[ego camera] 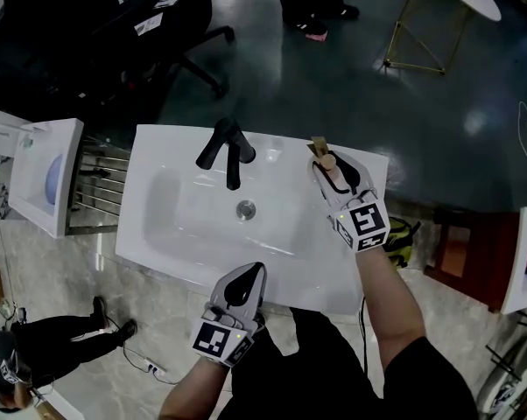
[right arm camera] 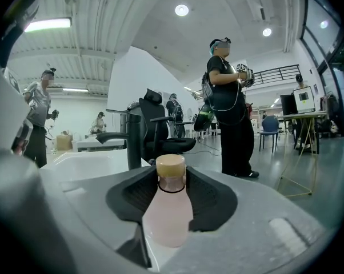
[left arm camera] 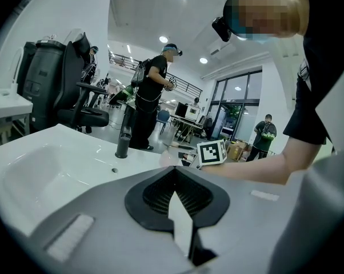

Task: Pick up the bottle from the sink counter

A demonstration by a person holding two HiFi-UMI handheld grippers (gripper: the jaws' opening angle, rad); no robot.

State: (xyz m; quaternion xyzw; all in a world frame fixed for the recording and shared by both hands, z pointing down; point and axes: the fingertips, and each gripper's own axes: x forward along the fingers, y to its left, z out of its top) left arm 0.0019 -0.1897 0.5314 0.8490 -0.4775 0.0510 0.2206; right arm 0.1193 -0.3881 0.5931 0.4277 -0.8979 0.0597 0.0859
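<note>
Grey left gripper [ego camera: 247, 274], right gripper [ego camera: 328, 166], 2 marker cubes [ego camera: 366, 221]; seemingly black sleeves [ego camera: 432, 373].

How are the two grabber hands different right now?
The right gripper has the pink bottle between its jaws, which are closing around it; the left gripper has its jaws together with nothing between them. The right gripper is at the back right corner of the sink; the left gripper is by its front edge. Otherwise they look the same.

Glossy sink counter [ego camera: 178, 144], matt black faucet [ego camera: 228, 146]
</note>
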